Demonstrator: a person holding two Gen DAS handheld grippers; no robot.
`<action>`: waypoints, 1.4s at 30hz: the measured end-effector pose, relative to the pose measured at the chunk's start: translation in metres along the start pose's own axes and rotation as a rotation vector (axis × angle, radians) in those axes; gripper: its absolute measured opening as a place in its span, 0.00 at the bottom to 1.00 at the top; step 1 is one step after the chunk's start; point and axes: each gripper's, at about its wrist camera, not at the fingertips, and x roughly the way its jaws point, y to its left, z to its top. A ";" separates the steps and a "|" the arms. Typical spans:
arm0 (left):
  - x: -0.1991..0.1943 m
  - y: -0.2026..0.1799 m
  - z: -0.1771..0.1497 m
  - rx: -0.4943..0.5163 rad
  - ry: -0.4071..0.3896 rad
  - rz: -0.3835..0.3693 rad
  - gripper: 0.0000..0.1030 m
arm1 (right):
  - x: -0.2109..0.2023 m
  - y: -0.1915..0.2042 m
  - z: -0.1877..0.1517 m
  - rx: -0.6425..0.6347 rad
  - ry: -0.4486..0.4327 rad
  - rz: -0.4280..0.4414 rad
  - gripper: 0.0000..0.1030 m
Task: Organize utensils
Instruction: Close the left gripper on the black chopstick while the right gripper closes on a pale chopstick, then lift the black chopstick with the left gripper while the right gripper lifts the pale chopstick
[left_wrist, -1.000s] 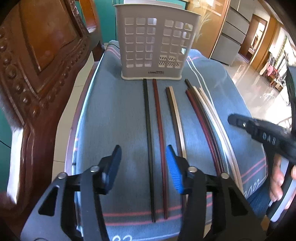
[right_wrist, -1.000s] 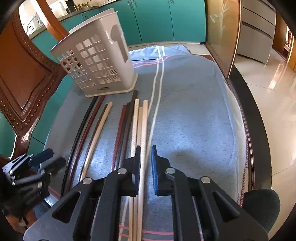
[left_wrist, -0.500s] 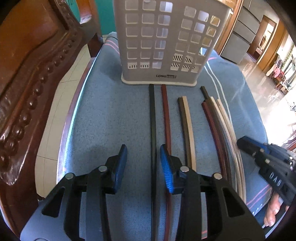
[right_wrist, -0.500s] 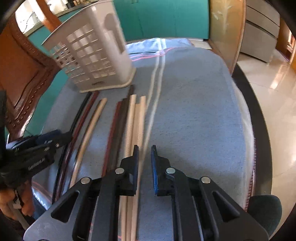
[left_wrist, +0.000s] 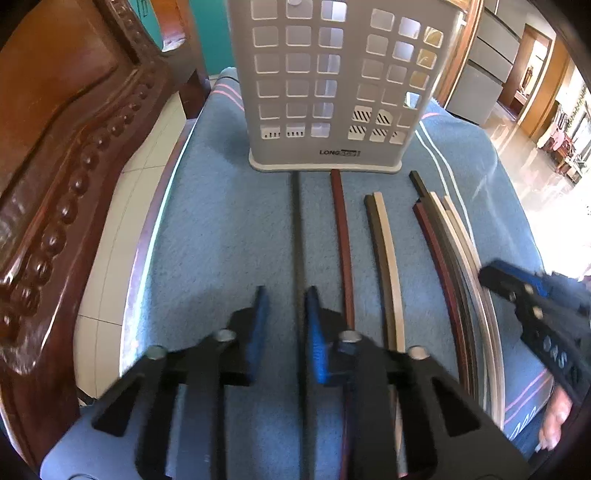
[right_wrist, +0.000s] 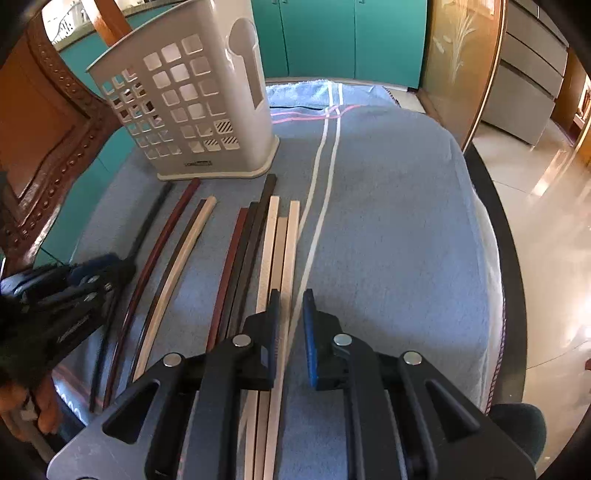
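1. White perforated utensil holder (left_wrist: 325, 85), its base lettered "LONG" plus a blurred word, stands on the blue cloth (left_wrist: 221, 229).
2. Chopsticks (left_wrist: 384, 266) lie before it.
3. Left gripper (left_wrist: 286, 317) is released, straddling the black chopstick (left_wrist: 296, 229).
4. Right gripper (right_wrist: 291, 321) is released over the pale chopsticks (right_wrist: 284, 251).

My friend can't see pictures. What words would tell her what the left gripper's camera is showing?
The left gripper hangs open over a black chopstick that runs between its blue fingers on a blue towel. More chopsticks, red-brown, dark and cream, lie in a row to the right, all pointing at a white holed basket. The right gripper pokes in from the right edge.
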 end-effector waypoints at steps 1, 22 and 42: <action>-0.001 0.002 -0.002 0.001 0.003 -0.005 0.13 | 0.001 -0.001 0.002 0.007 0.004 -0.007 0.13; -0.012 0.002 -0.034 -0.006 0.004 -0.040 0.12 | -0.011 -0.015 0.010 0.057 -0.010 -0.019 0.06; -0.024 0.000 -0.049 -0.040 0.032 -0.048 0.06 | -0.001 -0.018 0.000 0.079 0.021 0.017 0.24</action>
